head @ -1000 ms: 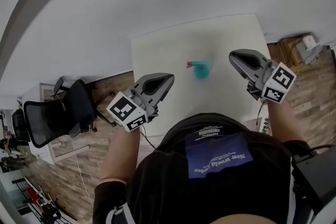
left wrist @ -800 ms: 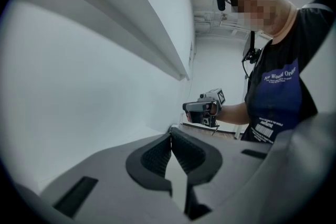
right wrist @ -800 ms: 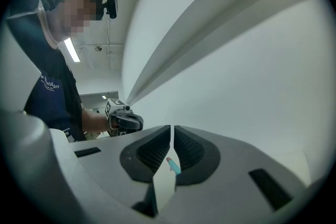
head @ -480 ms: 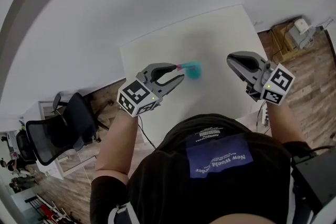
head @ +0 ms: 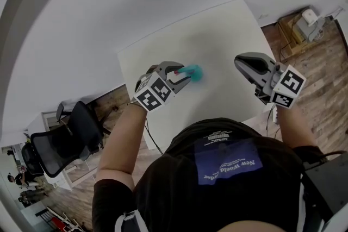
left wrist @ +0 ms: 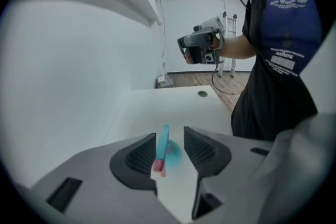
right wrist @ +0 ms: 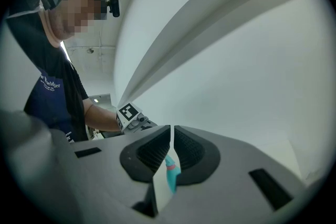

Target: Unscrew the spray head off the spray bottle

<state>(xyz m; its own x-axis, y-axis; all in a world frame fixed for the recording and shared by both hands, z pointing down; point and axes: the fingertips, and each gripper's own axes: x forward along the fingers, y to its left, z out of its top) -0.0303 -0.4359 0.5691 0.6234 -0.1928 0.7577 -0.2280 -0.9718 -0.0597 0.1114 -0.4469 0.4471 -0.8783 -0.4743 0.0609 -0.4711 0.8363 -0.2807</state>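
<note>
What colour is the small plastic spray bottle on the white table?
The spray bottle is teal, with a pink-red nozzle tip. It shows most clearly in the left gripper view.

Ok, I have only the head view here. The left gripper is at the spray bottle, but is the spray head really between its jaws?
Observer: Yes. In the left gripper view the spray head stands between the jaws of the left gripper. The jaws have just been opening and they do not clamp it.
Operator: Is it in the middle of the gap?
Observer: No, it is close to one pad. I cannot tell whether it touches that pad.
Operator: And the right gripper, is it open or shut?
Observer: The right gripper is shut, and nothing is between its jaws.
Operator: Does its camera see the bottle?
Observer: Yes, the spray bottle shows just below the closed jaws, beyond them.
</note>
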